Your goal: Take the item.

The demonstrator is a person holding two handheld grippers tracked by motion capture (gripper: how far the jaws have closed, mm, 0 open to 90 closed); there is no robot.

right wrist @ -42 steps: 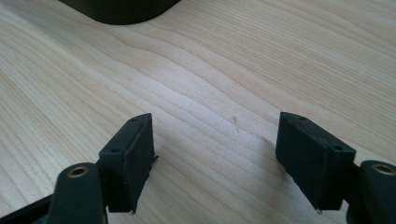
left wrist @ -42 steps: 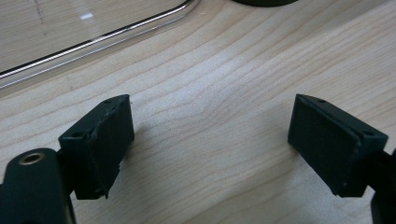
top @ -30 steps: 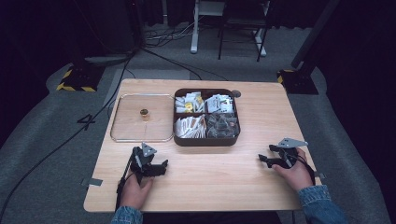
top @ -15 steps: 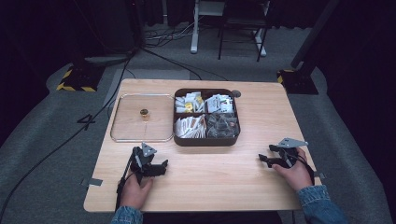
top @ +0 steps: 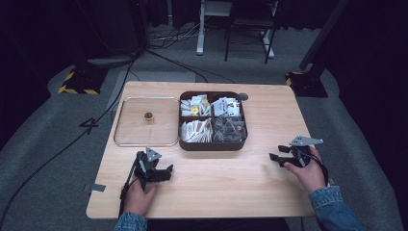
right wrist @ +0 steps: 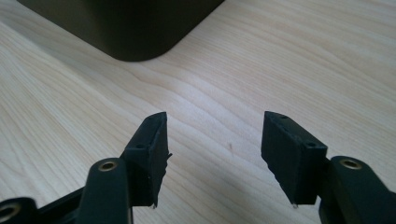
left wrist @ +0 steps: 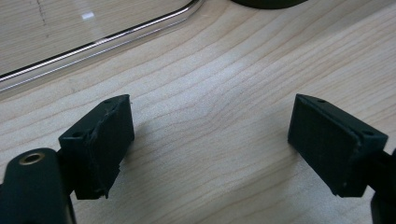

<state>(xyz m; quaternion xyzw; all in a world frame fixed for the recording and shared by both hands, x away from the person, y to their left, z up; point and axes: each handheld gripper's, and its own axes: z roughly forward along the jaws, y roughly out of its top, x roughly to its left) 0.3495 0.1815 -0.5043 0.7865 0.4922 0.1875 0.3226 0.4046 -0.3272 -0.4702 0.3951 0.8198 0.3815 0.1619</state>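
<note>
I am resting both grippers on the wooden table (top: pixel 231 183), each empty, in front of a tray and a sorting box.

From left: my left gripper (top: pixel 166 172) is sitting released, jaws wide, just below the clear tray (top: pixel 126 140), which is holding one small brass-coloured piece (top: pixel 148 116). The dark box (top: pixel 211 144) beside it is carrying white packets (top: pixel 196 130) and clear wrappers (top: pixel 230 129) in four compartments. My right gripper (top: pixel 274 158), jaws just closing partway on nothing, is lying well right of the box.
</note>
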